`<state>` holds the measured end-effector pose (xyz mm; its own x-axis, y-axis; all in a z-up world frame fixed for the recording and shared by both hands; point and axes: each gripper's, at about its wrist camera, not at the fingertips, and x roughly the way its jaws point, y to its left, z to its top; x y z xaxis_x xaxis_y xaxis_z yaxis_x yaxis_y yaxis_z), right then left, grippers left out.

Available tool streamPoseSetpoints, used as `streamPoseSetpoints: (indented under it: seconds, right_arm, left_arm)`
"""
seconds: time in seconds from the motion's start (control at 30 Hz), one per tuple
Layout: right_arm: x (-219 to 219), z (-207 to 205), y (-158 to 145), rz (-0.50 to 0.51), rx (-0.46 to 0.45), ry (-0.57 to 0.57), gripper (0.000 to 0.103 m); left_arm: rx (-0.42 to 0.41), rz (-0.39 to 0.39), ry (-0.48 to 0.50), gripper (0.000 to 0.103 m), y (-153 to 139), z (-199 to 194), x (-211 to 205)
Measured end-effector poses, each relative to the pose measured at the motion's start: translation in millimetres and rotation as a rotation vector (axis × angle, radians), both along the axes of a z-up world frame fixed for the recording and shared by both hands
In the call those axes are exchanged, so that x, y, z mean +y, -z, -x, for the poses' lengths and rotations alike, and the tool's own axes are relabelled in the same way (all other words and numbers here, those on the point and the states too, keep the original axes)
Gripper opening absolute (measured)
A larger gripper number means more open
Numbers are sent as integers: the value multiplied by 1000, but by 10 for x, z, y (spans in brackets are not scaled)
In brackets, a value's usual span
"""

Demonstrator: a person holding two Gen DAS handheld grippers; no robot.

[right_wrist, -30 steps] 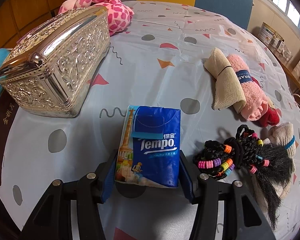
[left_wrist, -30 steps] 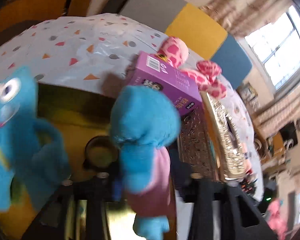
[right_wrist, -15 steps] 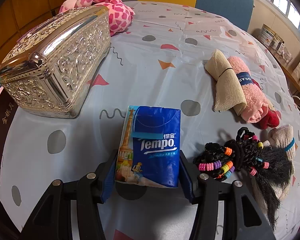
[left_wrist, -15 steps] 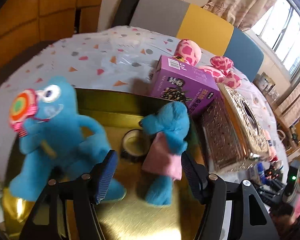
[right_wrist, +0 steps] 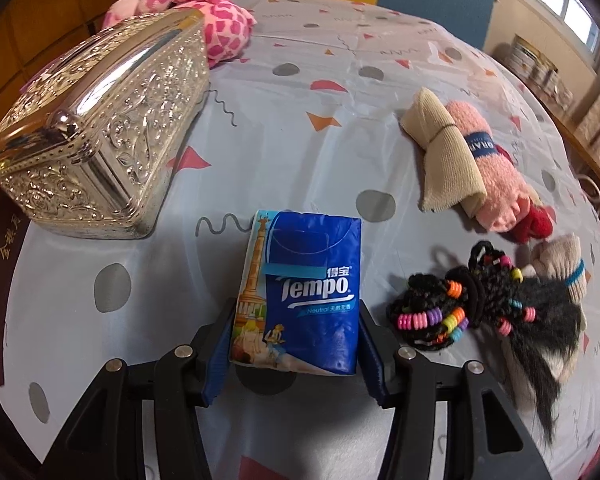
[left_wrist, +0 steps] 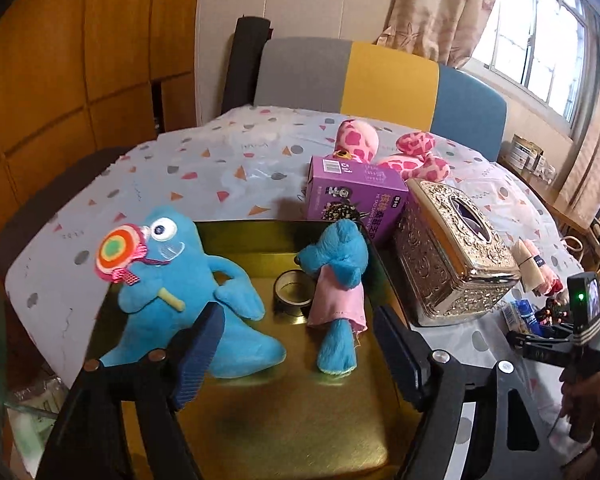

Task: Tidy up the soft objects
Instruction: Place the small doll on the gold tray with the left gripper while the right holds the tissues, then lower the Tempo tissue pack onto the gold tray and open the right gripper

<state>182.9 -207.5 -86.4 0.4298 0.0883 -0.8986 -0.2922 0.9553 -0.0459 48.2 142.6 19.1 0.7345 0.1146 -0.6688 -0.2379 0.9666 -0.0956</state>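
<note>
Done so far: two blue plush toys lie in the gold tray (left_wrist: 228,432) at the left end of the worktop (right_wrist: 300,92). The big plush (left_wrist: 172,280), with its lollipop, is at the left; the small plush (left_wrist: 336,280), in a pink dress, is to its right, with a tape roll (left_wrist: 294,292) between them.
Left hand-held gripper (left_wrist: 296,344): jaws opening, nothing between them; the small plush lies just ahead of the gap, let go. I judge this drop finished.
Right hand-held gripper (right_wrist: 296,354): clamped on the tissue pack (right_wrist: 300,292), both pads against its sides, low over the worktop.
Left to do: as I read it, the tissue pack has yet to reach a place. The pink plush (right_wrist: 220,28) is at the far side, and the socks (right_wrist: 480,160), the hair ties (right_wrist: 440,312) and the black hairpiece (right_wrist: 540,320) are at the right end.
Not soft: the purple box (left_wrist: 352,196) and the silver box (left_wrist: 452,248) stand just right of the tray.
Left view only: the tray, both blue toys, the tape roll, the purple box, and the person's hand (left_wrist: 580,392) at the far right holding the other tool.
Right view only: the grip on the tissue pack, and the socks and hair things seen clearly; in the left view they are small and half hidden.
</note>
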Motion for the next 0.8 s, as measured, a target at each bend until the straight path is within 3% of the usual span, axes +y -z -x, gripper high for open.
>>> streamPoseSetpoints:
  seconds: [0.4, 0.57, 0.8]
  right_arm:
    - [2, 214, -53, 0, 68, 92, 54]
    - [10, 393, -102, -54, 104, 97, 53]
    - [257, 766, -472, -173, 14, 12, 53]
  left_arm:
    - [-16, 1, -26, 83, 16, 209, 76]
    - [-15, 8, -37, 83, 47, 251, 124]
    - [0, 27, -58, 84, 123, 279, 218]
